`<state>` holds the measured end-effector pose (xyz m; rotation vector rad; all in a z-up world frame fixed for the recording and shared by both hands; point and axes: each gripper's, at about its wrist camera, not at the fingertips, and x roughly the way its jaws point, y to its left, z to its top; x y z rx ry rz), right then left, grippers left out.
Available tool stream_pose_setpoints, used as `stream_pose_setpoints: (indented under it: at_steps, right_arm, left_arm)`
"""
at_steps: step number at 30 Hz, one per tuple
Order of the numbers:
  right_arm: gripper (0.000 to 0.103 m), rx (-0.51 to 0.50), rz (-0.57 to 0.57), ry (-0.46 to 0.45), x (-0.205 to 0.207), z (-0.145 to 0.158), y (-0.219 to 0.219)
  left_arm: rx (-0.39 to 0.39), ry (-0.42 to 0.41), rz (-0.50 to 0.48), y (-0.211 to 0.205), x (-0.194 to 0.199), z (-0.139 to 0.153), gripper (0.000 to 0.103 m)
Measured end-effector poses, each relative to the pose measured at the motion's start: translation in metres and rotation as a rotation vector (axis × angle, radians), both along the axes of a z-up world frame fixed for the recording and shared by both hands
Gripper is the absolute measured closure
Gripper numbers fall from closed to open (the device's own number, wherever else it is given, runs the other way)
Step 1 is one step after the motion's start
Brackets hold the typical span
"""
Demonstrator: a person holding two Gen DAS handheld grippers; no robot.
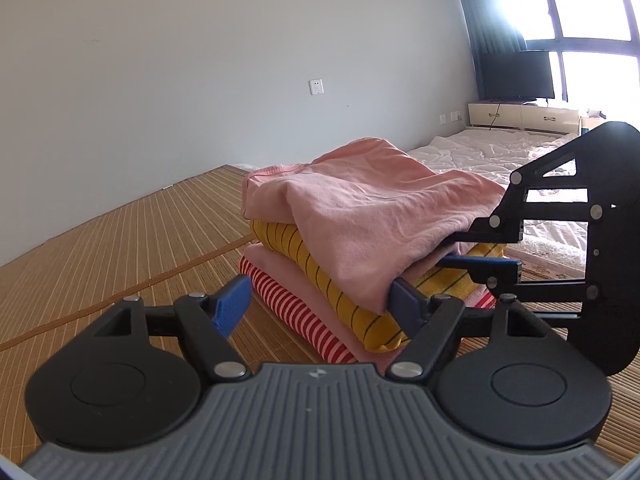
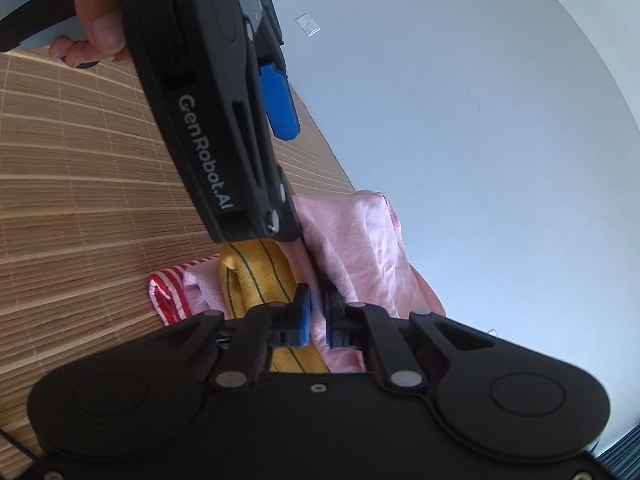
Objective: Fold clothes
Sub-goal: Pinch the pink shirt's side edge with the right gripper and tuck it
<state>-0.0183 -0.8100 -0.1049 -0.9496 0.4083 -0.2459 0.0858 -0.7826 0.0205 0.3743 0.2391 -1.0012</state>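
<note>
Clothes stack: a pile of folded garments lay on the woven bamboo mat [image 1: 100,248], near a plain white wall [image 1: 160,60].
Top layer: a soft pink cotton garment [image 1: 360,208], loosely folded, draped over the pile's near edge.
Second layer: a yellow towel-like cloth with thin dark stripes [image 1: 320,264], folded.
Lower layers: a pale pink folded cloth [image 1: 280,276] over a red-and-white striped cloth [image 1: 296,312] at the bottom.
Left gripper [image 1: 320,300]: jaws stood wide; one blue pad [image 1: 230,308] hung clear over the mat, the other lay against the pink garment's hanging edge. Nothing was clamped.
Right gripper [image 2: 316,316]: jaws drawn narrow, pinching a fold of the pink garment between the blue pads, just above the yellow cloth.
Person: a hand [image 2: 96,20] gripped the left gripper's handle.
Background: a white rumpled bed sheet [image 1: 480,152] beyond the pile, a window [image 1: 580,20] behind it.
</note>
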Motion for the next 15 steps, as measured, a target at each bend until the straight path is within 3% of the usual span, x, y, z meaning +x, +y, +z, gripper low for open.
stream_pose_setpoints:
  at_steps: [3,5,10,12,13,15]
  right_arm:
    - [0.093,-0.141,-0.064,0.022,-0.004,-0.012,-0.012]
    - [0.095,-0.126,-0.095,0.056,-0.007,-0.015,-0.025]
    - [0.095,-0.222,-0.110,0.056,-0.022,-0.023,-0.034]
    - [0.087,-0.236,-0.085,0.052,-0.023,-0.023,-0.031]
    - [0.073,-0.251,-0.074,0.052,-0.022,-0.024,-0.030]
    - [0.069,-0.249,-0.047,0.043,-0.016,-0.022,-0.026]
  left_arm:
    - [0.001,0.009,-0.005,0.002,0.001,0.001,0.023]
    - [0.002,0.011,-0.007,0.002,0.001,0.001,0.024]
    - [0.011,0.010,-0.011,0.000,-0.002,0.000,0.024]
    - [0.015,0.011,-0.011,0.000,-0.003,0.000,0.024]
    - [0.017,0.013,-0.011,-0.001,-0.003,0.000,0.024]
    - [0.022,0.026,-0.013,-0.002,-0.001,-0.001,0.024]
